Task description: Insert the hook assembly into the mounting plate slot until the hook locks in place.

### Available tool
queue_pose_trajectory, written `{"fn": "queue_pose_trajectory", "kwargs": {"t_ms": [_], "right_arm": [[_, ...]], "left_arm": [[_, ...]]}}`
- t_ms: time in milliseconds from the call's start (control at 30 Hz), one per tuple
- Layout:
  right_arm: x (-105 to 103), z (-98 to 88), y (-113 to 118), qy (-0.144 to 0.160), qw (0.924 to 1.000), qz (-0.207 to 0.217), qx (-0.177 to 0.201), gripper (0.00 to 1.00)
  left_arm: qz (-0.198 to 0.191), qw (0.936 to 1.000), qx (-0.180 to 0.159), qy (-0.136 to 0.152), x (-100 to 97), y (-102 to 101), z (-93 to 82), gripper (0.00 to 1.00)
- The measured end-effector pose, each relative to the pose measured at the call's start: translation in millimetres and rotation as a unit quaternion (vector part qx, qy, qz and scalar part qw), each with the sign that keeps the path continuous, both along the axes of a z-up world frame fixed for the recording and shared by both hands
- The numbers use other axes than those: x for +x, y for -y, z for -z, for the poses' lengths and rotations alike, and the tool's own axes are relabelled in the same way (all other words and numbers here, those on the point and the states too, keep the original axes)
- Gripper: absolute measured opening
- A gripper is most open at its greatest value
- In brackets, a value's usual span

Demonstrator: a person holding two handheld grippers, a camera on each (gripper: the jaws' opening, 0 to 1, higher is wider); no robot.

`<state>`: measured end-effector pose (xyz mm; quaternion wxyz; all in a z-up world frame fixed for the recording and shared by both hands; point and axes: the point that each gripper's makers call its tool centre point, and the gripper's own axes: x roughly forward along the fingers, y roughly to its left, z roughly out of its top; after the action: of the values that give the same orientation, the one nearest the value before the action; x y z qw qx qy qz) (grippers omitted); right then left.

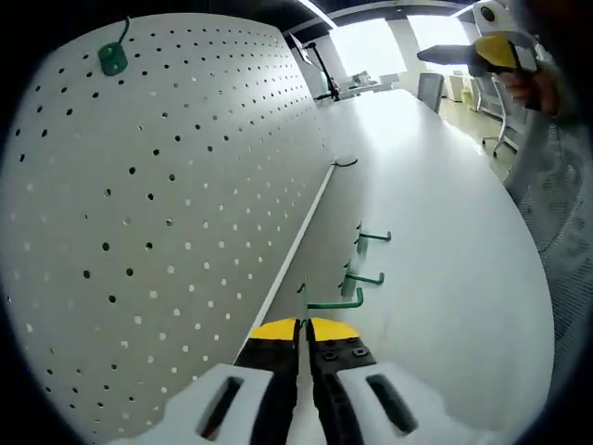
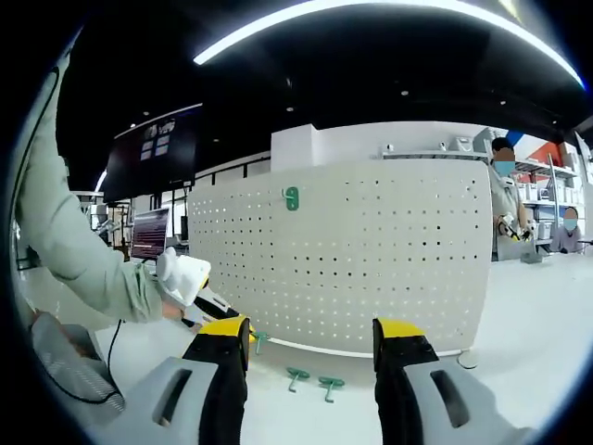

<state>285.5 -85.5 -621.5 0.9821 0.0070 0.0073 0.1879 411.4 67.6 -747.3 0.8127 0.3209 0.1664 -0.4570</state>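
The left gripper (image 1: 304,332) has its yellow-tipped jaws pressed together, nothing between them. The right gripper (image 2: 310,343) holds its jaws wide apart, empty. A sleeved arm (image 2: 74,241) grips the left one.

Both views are bright and mostly sharp, lit by a long ceiling strip light (image 2: 371,14) and, in the left gripper view, by far windows (image 1: 371,46) blown out to white glare. Fisheye distortion bends the pegboard (image 1: 167,185) and white table (image 1: 435,204), shadows are faint, and the near right edge blurs.
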Motion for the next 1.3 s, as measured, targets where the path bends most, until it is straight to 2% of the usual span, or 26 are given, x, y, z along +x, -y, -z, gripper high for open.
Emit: {"fn": "queue_pose_trajectory", "kwargs": {"t_ms": [200, 333, 400, 700, 1100, 1300], "right_arm": [[-1.2, 0.1, -5.0, 0.001, 0.9999, -0.010, -0.004, 0.52], [-1.7, 0.7, -7.2, 0.000, 0.9999, -0.015, -0.004, 0.52], [-2.3, 1.3, -9.5, -0.001, 0.9998, -0.020, -0.004, 0.52], [-5.6, 3.3, -20.1, -0.005, 0.9991, -0.041, -0.008, 0.51], [-7.7, 2.2, -26.1, -0.005, 0.9984, -0.057, -0.002, 0.51], [-9.0, 1.1, -27.7, -0.004, 0.9981, -0.061, 0.002, 0.51]], "left_arm": [[-0.013, 0.9994, -0.024, 0.019, -10.6, -2.7, -18.8, 0.03], [-0.048, 0.9960, -0.073, 0.015, -20.0, -5.7, -31.7, 0.03], [-0.056, 0.9945, -0.087, 0.015, -26.2, -6.7, -35.3, 0.03], [-0.070, 0.9911, -0.109, 0.028, -52.2, -6.9, -42.2, 0.03], [-0.096, 0.9865, -0.130, 0.029, -69.5, -6.6, -43.8, 0.03], [-0.113, 0.9800, -0.160, 0.034, -75.8, -4.4, -54.9, 0.03]]}}
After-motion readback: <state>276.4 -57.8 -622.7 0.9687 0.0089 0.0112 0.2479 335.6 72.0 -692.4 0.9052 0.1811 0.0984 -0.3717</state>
